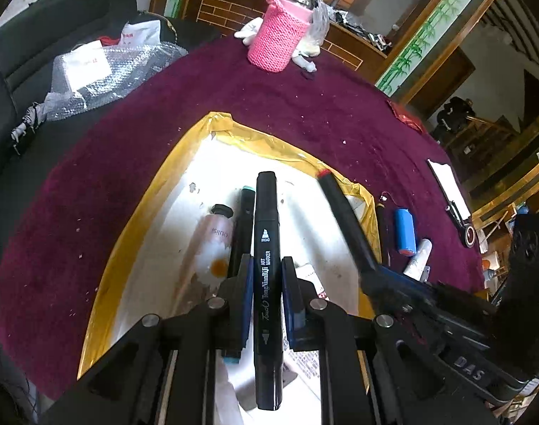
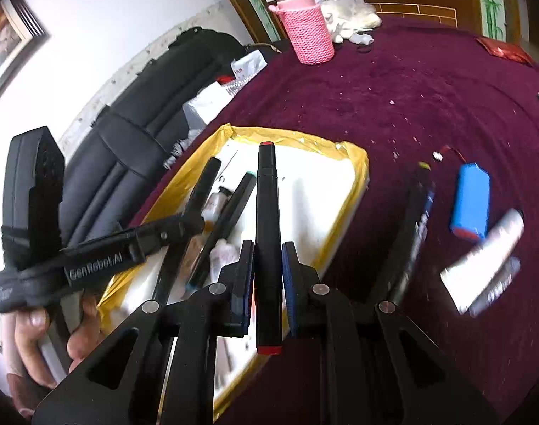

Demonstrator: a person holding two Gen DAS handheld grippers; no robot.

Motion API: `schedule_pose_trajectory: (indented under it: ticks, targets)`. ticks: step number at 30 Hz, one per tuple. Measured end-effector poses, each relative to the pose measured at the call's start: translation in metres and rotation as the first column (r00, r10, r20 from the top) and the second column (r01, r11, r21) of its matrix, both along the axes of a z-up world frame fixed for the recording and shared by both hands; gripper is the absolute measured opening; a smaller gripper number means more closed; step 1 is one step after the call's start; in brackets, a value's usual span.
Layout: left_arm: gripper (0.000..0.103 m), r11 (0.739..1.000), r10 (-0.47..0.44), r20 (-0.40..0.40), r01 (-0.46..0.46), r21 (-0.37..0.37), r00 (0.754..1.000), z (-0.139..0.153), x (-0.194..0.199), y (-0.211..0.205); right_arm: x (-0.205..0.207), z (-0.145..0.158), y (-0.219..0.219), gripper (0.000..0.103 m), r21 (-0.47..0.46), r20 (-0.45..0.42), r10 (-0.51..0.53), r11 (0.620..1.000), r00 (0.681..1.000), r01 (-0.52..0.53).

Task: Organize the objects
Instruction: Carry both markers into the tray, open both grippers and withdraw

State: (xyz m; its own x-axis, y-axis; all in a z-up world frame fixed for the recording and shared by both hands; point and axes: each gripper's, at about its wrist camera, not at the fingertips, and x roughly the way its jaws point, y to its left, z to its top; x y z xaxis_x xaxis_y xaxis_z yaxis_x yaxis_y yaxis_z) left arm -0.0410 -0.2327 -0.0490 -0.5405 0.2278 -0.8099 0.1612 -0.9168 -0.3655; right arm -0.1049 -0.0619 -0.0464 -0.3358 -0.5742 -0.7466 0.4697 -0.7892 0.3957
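1. Left wrist view: the left gripper [image 1: 267, 276] is clamped on a black marker [image 1: 267, 248]. The marker's long axis runs straight ahead along the fingers, its cap pointing out over the yellow-rimmed tray [image 1: 141, 219]. A teal-capped marker [image 1: 243, 223] and a tube [image 1: 209, 244] already lie below in the tray.

2. Right wrist view: the right gripper [image 2: 267, 265] grips a red-ended marker [image 2: 268, 233], likewise pointing forward over the tray [image 2: 358, 191]. A blue battery [image 2: 470, 200] lies on the cloth, off to the right, nearer this hand.
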Motion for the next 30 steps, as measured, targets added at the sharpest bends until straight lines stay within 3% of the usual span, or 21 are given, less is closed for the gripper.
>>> schedule_pose_trajectory:
  ticks: [7,12,20,22,25,29,30]
  targets:
    - [0.013,1.0,-0.006,0.052,0.008,-0.029,0.999,-0.014,-0.003,-0.005,-0.021,-0.015,-0.027,0.015,0.096,0.026,0.021,0.995,0.999,-0.023]
    - [0.013,0.999,-0.015,0.066,0.017,-0.032,0.998,-0.019,-0.003,-0.008,-0.026,-0.024,-0.04,0.015,0.191,-0.005,0.031,0.981,0.999,-0.03]
    - [0.013,0.995,-0.023,0.085,0.031,-0.091,0.996,-0.019,-0.015,-0.001,-0.022,-0.028,-0.054,0.015,0.252,-0.015,0.056,0.966,0.998,-0.05]
    - [0.015,0.995,-0.041,0.095,0.049,-0.086,0.995,-0.022,-0.017,0.001,-0.025,-0.029,-0.054,0.015,0.242,-0.01,0.047,0.969,0.999,-0.043]
    - [0.015,0.986,-0.039,0.114,0.057,-0.157,0.993,-0.025,-0.018,0.006,-0.027,-0.03,-0.055,0.016,0.227,-0.012,0.048,0.973,0.999,-0.044]
    - [0.017,0.992,-0.019,0.096,0.031,-0.122,0.995,-0.023,-0.01,0.003,-0.025,-0.028,-0.046,0.016,0.18,0.009,0.043,0.983,0.999,-0.044]
    - [0.022,0.993,-0.013,0.074,0.022,-0.117,0.997,-0.018,-0.006,0.003,-0.025,-0.026,-0.043,0.018,0.161,0.02,0.039,0.986,0.999,-0.041]
